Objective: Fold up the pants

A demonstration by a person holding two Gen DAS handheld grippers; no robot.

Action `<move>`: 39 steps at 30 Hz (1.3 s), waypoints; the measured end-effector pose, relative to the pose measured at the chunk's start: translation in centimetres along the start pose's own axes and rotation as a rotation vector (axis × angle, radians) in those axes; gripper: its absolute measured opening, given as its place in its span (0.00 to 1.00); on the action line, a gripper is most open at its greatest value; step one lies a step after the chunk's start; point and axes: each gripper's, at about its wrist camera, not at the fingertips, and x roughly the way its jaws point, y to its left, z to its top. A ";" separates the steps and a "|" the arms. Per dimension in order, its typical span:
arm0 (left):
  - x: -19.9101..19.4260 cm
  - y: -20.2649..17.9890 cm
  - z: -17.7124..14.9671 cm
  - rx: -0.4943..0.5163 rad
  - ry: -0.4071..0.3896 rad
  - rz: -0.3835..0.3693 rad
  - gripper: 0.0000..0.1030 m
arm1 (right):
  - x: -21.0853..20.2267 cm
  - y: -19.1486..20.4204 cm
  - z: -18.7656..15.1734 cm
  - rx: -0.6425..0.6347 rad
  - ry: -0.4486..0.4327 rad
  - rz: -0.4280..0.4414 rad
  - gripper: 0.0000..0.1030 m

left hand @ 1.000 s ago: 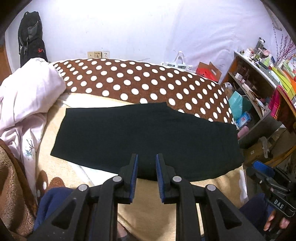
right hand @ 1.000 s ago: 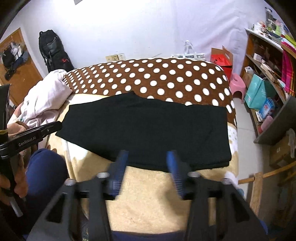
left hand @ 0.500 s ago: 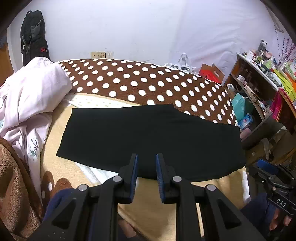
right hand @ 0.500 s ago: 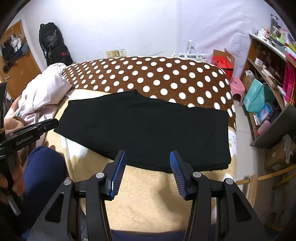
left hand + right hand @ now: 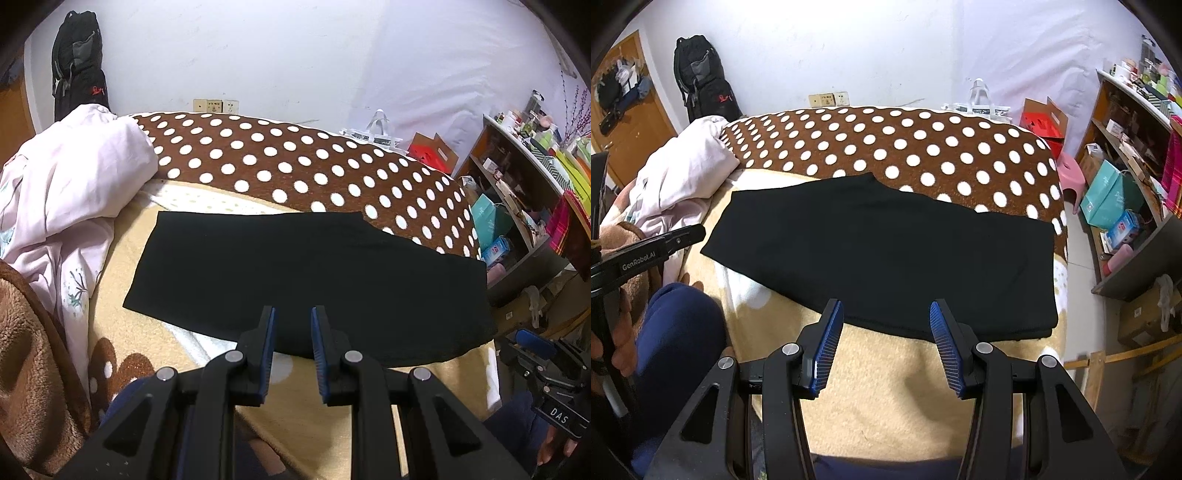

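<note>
Black pants (image 5: 306,273) lie flat across the bed, folded lengthwise into one long band; they also show in the right wrist view (image 5: 886,247). My left gripper (image 5: 292,314) is held above the pants' near edge, its jaws a narrow gap apart with nothing between them. My right gripper (image 5: 886,308) is wide open and empty, above the near edge of the pants. Neither touches the cloth.
The bed has a tan blanket (image 5: 886,387) and a brown polka-dot cover (image 5: 905,147). A pink quilt (image 5: 62,192) is heaped at the left. Shelves (image 5: 1137,155) with clutter stand at the right. The person's blue-clad knee (image 5: 676,332) is at the near left.
Both grippers have risen and pulled back slightly, so the pants look lower and smaller in view. The jaws' openings are unchanged. The pants have not moved.
</note>
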 end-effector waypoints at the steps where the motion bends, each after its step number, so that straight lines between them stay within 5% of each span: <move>1: 0.1 0.1 0.0 0.000 0.001 0.000 0.21 | 0.1 0.0 0.0 -0.001 0.001 0.001 0.49; 15: 1.4 2.3 0.1 -0.022 0.022 0.024 0.21 | 2.4 0.8 0.6 -0.022 0.042 0.009 0.49; 24: 3.7 8.9 1.3 -0.095 0.055 0.080 0.21 | 5.1 1.5 1.2 -0.044 0.088 0.028 0.49; 39: 10.7 18.6 2.8 -0.230 0.160 0.013 0.29 | 7.9 1.6 1.7 -0.052 0.130 0.069 0.49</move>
